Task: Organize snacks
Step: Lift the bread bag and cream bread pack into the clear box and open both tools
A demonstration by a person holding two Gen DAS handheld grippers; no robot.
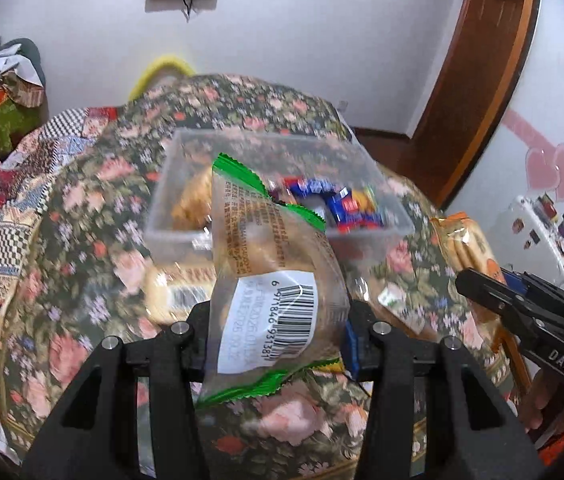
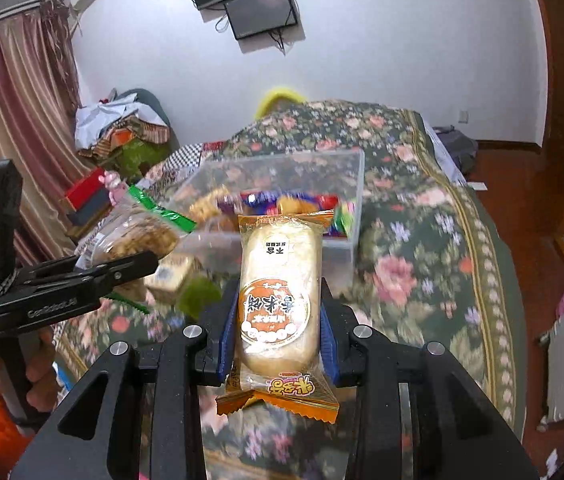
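My left gripper is shut on a clear green-edged snack packet with a barcode label, held above the bed in front of the clear plastic box. The box holds a pastry and several small blue, red and yellow candies. My right gripper is shut on an orange-edged rice cake packet, held just short of the same box. The left gripper and its green packet show at the left of the right wrist view. The right gripper and its orange packet show at the right of the left wrist view.
The box sits on a floral bedspread. More snack packets lie on the bed before the box. A patchwork quilt and a clothes pile are to the left. A wooden door frame stands at the right.
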